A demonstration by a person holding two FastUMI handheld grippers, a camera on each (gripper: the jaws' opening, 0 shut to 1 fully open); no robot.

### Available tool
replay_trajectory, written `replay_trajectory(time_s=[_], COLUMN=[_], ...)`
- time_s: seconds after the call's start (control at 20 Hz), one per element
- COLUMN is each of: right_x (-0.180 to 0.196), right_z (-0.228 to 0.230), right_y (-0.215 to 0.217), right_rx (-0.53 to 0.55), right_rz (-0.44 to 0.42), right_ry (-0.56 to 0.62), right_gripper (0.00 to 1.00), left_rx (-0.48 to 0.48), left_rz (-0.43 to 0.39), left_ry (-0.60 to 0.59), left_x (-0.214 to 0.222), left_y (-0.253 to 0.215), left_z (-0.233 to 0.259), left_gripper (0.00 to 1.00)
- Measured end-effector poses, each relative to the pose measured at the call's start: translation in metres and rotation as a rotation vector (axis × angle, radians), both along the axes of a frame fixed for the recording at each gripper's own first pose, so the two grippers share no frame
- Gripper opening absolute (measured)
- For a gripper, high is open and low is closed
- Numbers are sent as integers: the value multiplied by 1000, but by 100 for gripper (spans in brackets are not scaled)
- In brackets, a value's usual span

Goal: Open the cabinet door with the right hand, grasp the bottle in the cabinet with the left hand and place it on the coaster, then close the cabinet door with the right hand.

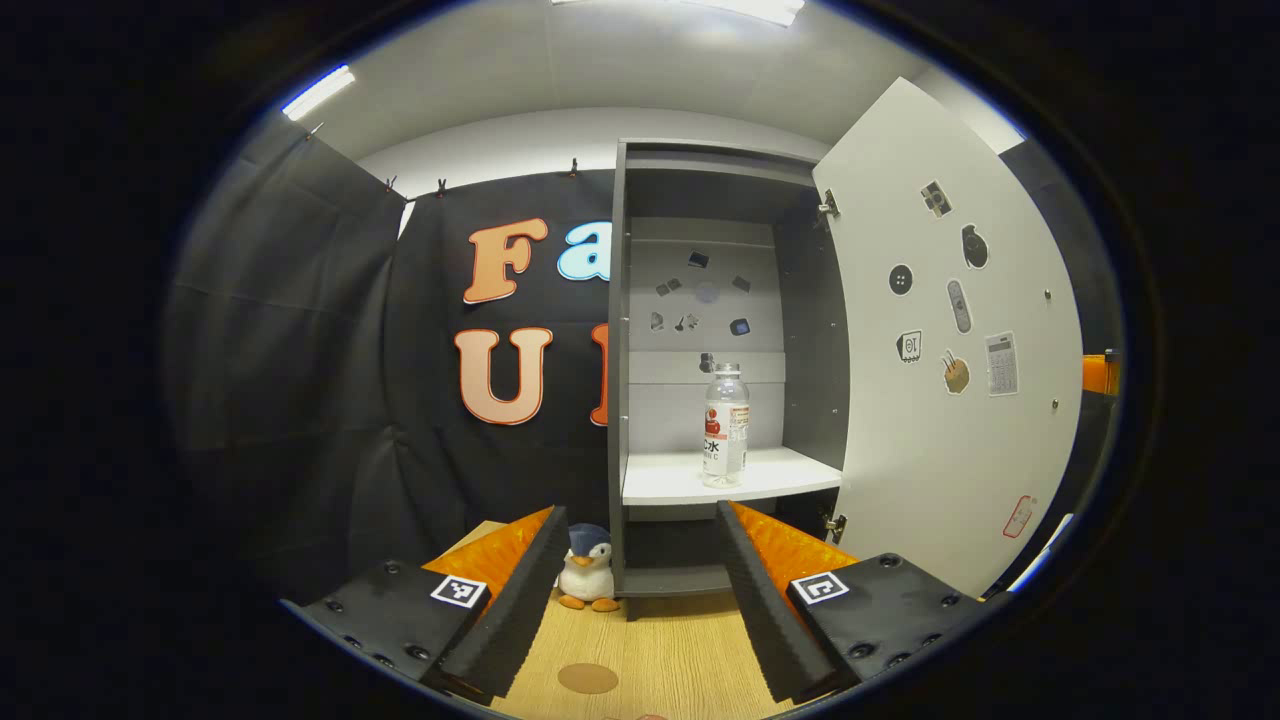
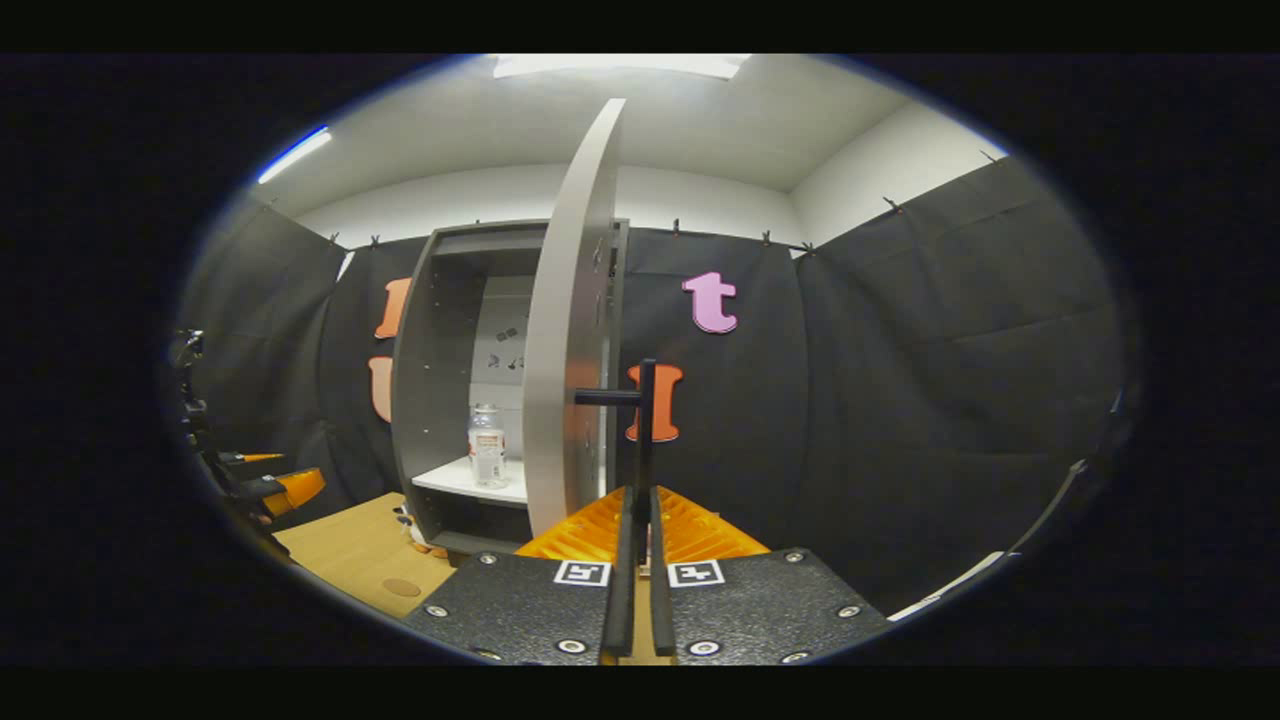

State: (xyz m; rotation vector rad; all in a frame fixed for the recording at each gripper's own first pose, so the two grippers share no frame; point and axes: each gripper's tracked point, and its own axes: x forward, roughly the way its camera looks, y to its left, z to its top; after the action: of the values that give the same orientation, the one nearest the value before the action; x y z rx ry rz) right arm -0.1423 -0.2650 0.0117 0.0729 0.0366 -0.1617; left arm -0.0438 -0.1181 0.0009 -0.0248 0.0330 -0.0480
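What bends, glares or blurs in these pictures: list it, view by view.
Left gripper view: the fisheye lens bows the open cabinet door outward; ceiling lights glare at the top; the bottle on the shelf is sharp. Right gripper view: softer overall, the door's edge curves, and the bottle looks hazy.

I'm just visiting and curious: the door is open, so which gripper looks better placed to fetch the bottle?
The left gripper. Its jaws are open and point at the bottle on the shelf, while the right gripper is shut on the door handle.
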Motion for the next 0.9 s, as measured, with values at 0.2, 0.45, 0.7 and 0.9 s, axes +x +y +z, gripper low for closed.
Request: replay_trajectory(time_s=[0.2, 0.45, 0.7, 0.9], right_x=[-21, -44, -52, -24], right_z=[5, 22, 33, 23], right_y=[7, 25, 72, 112], right_rx=[10, 3, -9, -17], right_rz=[-4, 22, 149, 216], right_ry=[12, -7, -19, -19], right_gripper=[14, 28, 29, 31], left_rx=[-15, -17, -33, -20], left_rz=[-22, -29, -20, -16], left_ry=[4, -7, -1, 3], left_x=[5, 11, 12, 10], left_y=[-9, -14, -15, -11], left_z=[-1, 4, 1, -1], left_gripper=[94, 94, 95, 94])
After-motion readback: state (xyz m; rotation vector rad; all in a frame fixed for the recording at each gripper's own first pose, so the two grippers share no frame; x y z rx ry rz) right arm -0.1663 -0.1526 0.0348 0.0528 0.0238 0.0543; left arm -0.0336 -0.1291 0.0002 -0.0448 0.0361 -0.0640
